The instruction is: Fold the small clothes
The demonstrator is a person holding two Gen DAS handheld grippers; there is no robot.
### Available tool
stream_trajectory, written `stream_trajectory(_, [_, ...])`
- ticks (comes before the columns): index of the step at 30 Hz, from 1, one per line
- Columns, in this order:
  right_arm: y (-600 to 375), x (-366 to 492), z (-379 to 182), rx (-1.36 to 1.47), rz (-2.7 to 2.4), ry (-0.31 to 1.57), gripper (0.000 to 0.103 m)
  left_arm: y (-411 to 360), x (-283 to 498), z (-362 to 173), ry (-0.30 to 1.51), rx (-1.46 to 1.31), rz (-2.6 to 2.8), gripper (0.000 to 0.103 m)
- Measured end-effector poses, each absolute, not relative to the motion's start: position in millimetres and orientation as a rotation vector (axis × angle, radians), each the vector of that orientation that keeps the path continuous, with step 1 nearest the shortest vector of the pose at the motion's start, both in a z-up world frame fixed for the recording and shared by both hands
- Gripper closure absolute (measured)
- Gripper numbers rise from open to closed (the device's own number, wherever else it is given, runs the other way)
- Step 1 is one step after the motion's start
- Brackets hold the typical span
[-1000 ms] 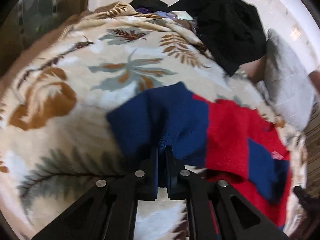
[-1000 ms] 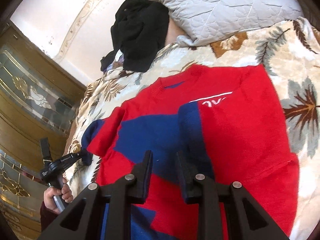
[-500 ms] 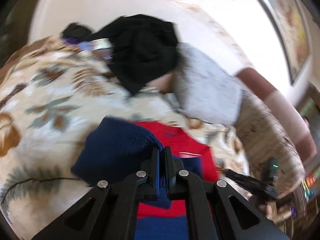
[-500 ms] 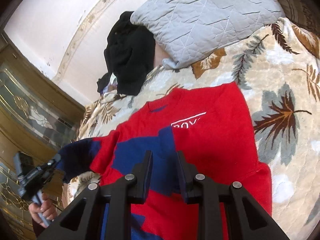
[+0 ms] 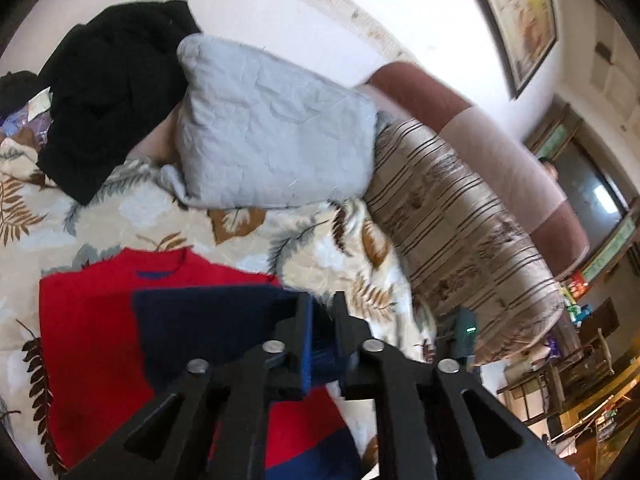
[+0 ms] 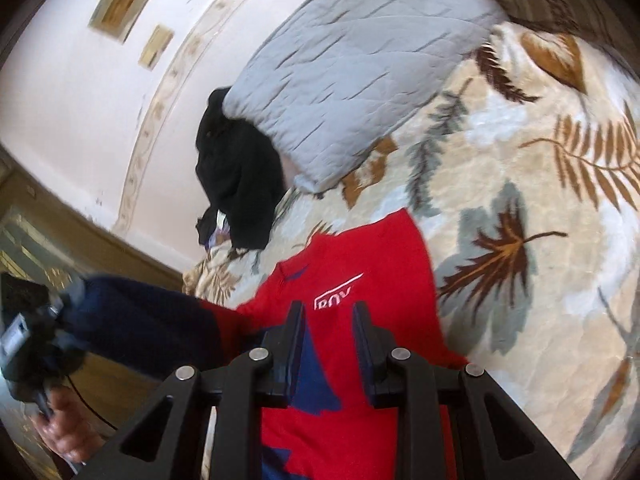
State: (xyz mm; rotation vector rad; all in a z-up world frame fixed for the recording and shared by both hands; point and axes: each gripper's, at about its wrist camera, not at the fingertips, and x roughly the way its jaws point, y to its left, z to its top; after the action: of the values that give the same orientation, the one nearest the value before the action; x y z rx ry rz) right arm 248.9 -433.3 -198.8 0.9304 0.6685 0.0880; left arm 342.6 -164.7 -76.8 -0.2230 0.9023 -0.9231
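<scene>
A small red and navy sweater (image 5: 84, 320) lies flat on the leaf-print blanket (image 5: 132, 216). It also shows in the right wrist view (image 6: 384, 264), with white lettering on the chest. My left gripper (image 5: 322, 312) is shut on the navy sleeve (image 5: 208, 320) and holds it lifted across the red body. In the right wrist view the sleeve (image 6: 140, 324) stretches from the sweater to the left gripper (image 6: 36, 332) at the left edge. My right gripper (image 6: 328, 320) is open and empty, just above the sweater's chest.
A grey quilted pillow (image 5: 272, 132) and a pile of black clothes (image 5: 108, 88) lie at the head of the bed. A striped bolster (image 5: 460, 240) lies along the right side. A wall (image 6: 100, 80) stands behind.
My left gripper has lifted the navy sleeve off the blanket and carried it right, over the red body. My right gripper has drawn back a little, still open.
</scene>
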Motion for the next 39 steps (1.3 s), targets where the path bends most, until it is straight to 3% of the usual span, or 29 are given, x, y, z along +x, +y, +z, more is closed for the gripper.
stream_trajectory(1, [-438,248,-201,0.961,0.089,0.663,0.031,-163,345,-81,0.893,-0.240,-0.917,0.086])
stream_trajectory(2, [-443,245,-203,0.995,0.075,0.646,0.013,-160,347,-85,0.891,-0.257,-0.910,0.074])
stream_trajectory(4, [-448,243,-205,1.012,0.067,0.621,0.013,-144,356,-98,0.893,-0.326,-0.864,0.055])
stream_trajectory(10, [-430,260,-211,0.879,0.050,0.703,0.017,-93,370,-144,0.902,-0.309,-0.676,0.054])
stream_trajectory(12, [-418,269,-217,0.827,0.056,0.733,0.023,-75,374,-167,0.929,-0.295,-0.593,0.054])
stream_trajectory(17, [-386,289,-224,0.729,0.109,0.776,0.053,-33,380,-225,0.985,-0.213,-0.352,0.054])
stream_trajectory(19, [-369,295,-225,0.656,0.117,0.793,0.057,-28,383,-242,1.017,-0.169,-0.288,0.054])
stream_trajectory(28, [-334,320,-264,0.496,0.037,0.998,0.059,-51,389,-268,1.058,0.020,-0.230,0.051])
stream_trajectory(39, [-337,301,-235,0.491,0.047,0.864,0.060,-71,357,-234,0.911,0.067,-0.307,0.049])
